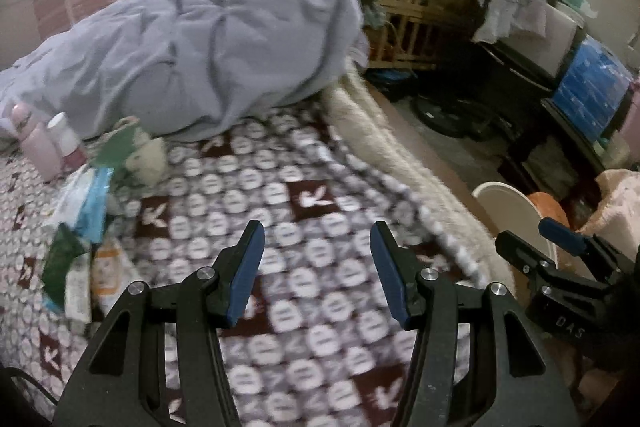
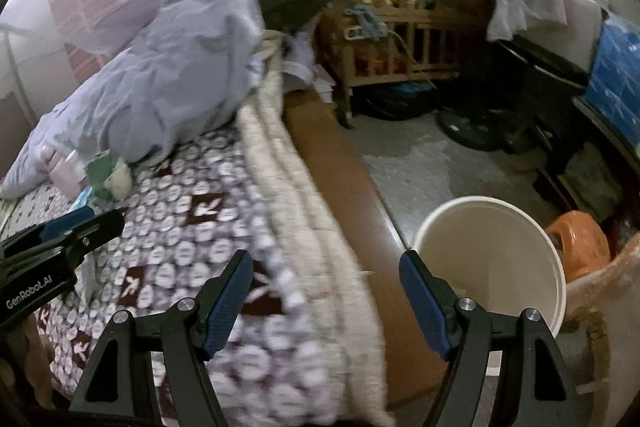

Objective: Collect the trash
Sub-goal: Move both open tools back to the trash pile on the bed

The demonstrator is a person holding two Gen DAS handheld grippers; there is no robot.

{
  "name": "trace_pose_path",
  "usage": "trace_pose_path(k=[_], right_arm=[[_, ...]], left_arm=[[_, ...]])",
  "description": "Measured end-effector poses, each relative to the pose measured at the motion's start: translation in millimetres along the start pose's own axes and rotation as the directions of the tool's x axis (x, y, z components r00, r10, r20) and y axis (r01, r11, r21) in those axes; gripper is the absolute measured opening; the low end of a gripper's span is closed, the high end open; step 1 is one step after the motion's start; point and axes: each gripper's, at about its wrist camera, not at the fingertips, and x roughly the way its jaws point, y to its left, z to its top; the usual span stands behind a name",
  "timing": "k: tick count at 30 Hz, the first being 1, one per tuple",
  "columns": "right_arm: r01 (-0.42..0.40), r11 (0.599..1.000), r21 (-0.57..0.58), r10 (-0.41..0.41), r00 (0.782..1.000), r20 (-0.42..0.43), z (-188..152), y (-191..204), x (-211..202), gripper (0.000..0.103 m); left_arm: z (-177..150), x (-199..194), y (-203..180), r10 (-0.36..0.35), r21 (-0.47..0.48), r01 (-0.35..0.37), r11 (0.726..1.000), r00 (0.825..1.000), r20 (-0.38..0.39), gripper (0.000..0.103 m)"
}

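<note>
Two tongs (image 2: 326, 301) read "GenRobot.AI" (image 2: 28, 293), "DAS" (image 1: 570, 327).

Motion blur smears the wrappers (image 1: 86, 227) at the left of the left wrist view so their print is unreadable, the white bucket (image 1: 516, 215) at right is half hidden behind the right claw (image 1: 532, 243), and the bottles (image 2: 60, 167) are too small to identify.
</note>
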Motion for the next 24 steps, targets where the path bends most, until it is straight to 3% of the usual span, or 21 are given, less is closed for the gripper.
trace_pose_path(k=[12, 24], right_arm=[[-0.109, 0.986, -0.126, 0.106, 0.994, -0.035, -1, 86, 6, 0.073], [-0.314, 0.915, -0.255, 0.27, 0.943, -0.192, -21, 180, 36, 0.073]], left_arm=[[-23, -33, 83, 0.107, -0.096, -0.107, 0.99, 0.994, -0.009, 0.054], [-59, -45, 198, 0.209, -0.198, -0.221, 0.955, 0.974, -0.083, 0.054]])
